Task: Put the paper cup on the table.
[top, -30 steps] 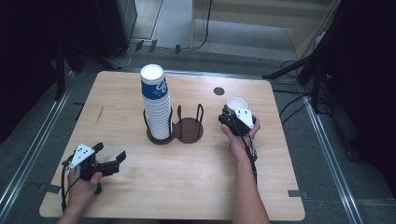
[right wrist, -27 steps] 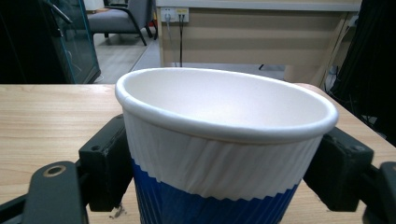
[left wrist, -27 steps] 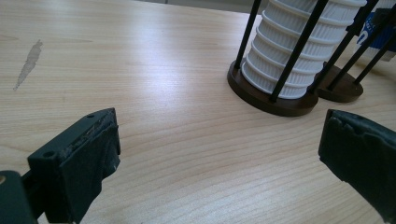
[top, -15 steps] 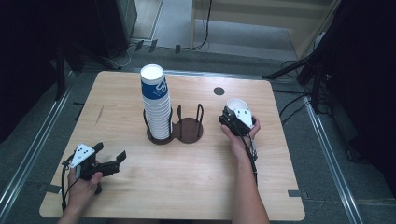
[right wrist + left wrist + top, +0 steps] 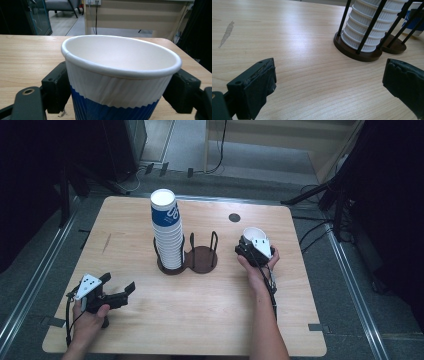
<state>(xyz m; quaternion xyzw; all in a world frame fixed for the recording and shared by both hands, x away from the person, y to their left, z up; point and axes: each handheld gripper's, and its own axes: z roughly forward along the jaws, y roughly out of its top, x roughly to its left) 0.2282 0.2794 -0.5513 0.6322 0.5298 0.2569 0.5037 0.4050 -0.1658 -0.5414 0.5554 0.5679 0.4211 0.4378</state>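
Observation:
A tall stack of white and blue paper cups (image 5: pixel 167 232) stands in the left ring of a dark two-ring holder (image 5: pixel 202 260) at the table's middle. The holder's right ring is bare. To its right, my right gripper (image 5: pixel 248 249) is shut on a single upright paper cup (image 5: pixel 255 235). In the right gripper view both pads press the ribbed wall of that cup (image 5: pixel 120 75). Near the front left corner my left gripper (image 5: pixel 120 289) is open with nothing between its fingers. It points toward the stack (image 5: pixel 369 27) and the holder base (image 5: pixel 359 53).
The wooden table (image 5: pixel 125 220) has a dark round grommet (image 5: pixel 234 217) near its far edge and a grey scuff (image 5: pixel 227 33) on its left part. Metal rails run along both sides on the floor. Cables and dark stands lie beyond the far edge.

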